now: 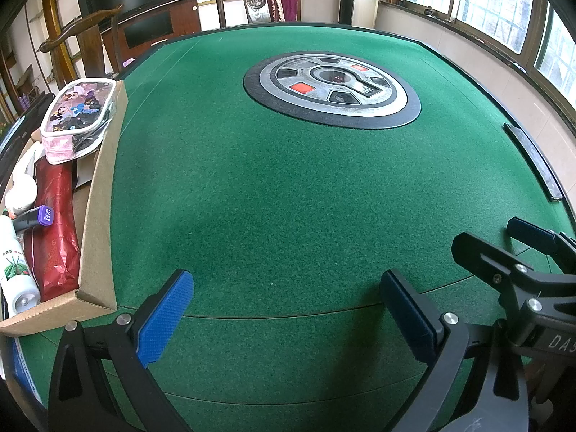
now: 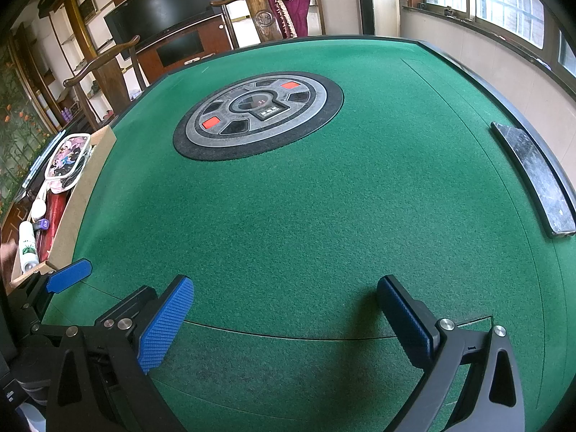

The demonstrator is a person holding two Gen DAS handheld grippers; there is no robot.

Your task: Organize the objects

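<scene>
A cardboard box stands at the left edge of the green table. In it lie a cartoon-print pencil case, a red foil packet, a purple-capped marker and a white bottle. The right wrist view shows the same box and pencil case. My left gripper hangs open over bare felt just right of the box. My right gripper is open too, over the near edge, with nothing between its pads. Both point steeply down, side by side.
A round control panel with red buttons sits in the table's centre. A dark tile rack lies along the right rim. Wooden chairs stand beyond the far and left edges. Windows line the right wall.
</scene>
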